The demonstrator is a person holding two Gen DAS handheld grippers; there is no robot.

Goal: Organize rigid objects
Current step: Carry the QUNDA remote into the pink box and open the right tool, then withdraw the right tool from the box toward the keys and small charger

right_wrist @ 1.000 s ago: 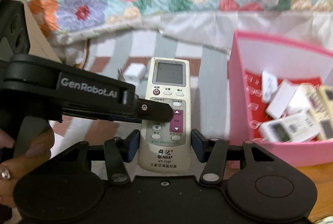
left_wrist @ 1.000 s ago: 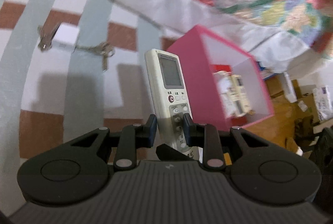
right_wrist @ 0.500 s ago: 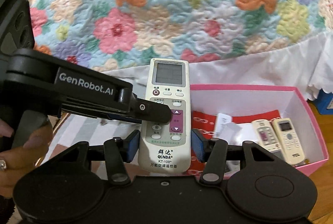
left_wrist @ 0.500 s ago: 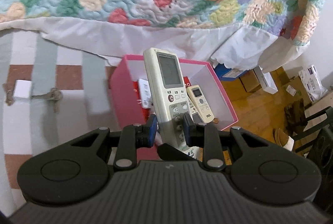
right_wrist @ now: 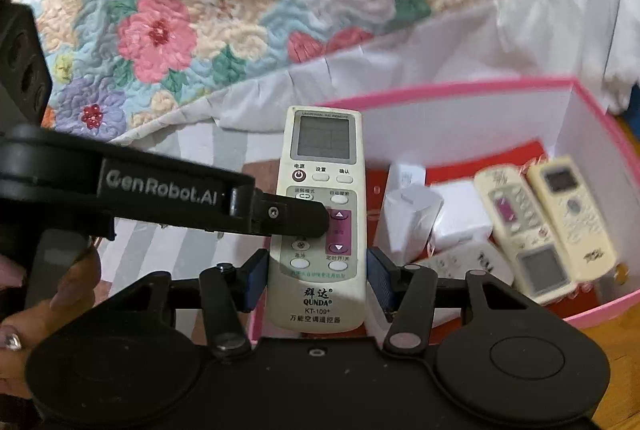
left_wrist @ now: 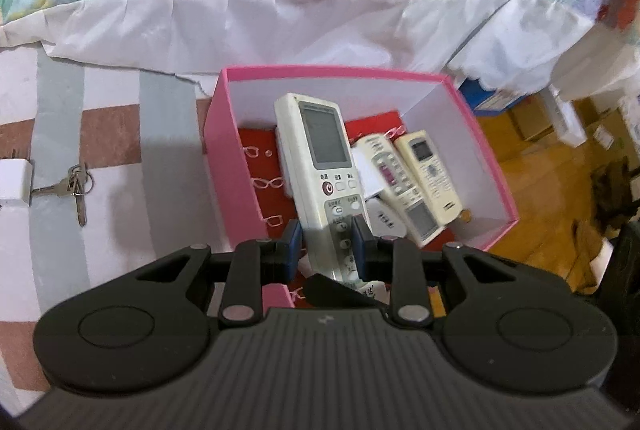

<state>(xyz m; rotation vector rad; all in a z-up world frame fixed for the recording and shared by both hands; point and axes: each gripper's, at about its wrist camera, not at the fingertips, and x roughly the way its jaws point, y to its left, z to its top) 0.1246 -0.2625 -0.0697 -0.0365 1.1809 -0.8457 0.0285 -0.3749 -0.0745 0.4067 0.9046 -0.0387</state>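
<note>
From the left wrist view, the left gripper (left_wrist: 326,244) is closed across the thickness of a white QUNDA air-conditioner remote (left_wrist: 320,166), its blue pads pressed to front and back near the lower buttons. The remote hangs above the open pink box (left_wrist: 228,166), screen end pointing into it. Two more remotes (left_wrist: 416,182) lie side by side on the box's red floor. A bunch of keys (left_wrist: 74,186) rests on the striped cloth to the left, touching a white block (left_wrist: 14,180).

From the right wrist view, the right gripper (right_wrist: 316,280) clamps the same remote (right_wrist: 322,190) by its long edges, low down near the brand lettering. The left gripper's black finger (right_wrist: 296,216) crosses its buttons. A hand (right_wrist: 44,294) shows at lower left. White adapters (right_wrist: 412,218) sit inside the box (right_wrist: 440,92).
</note>
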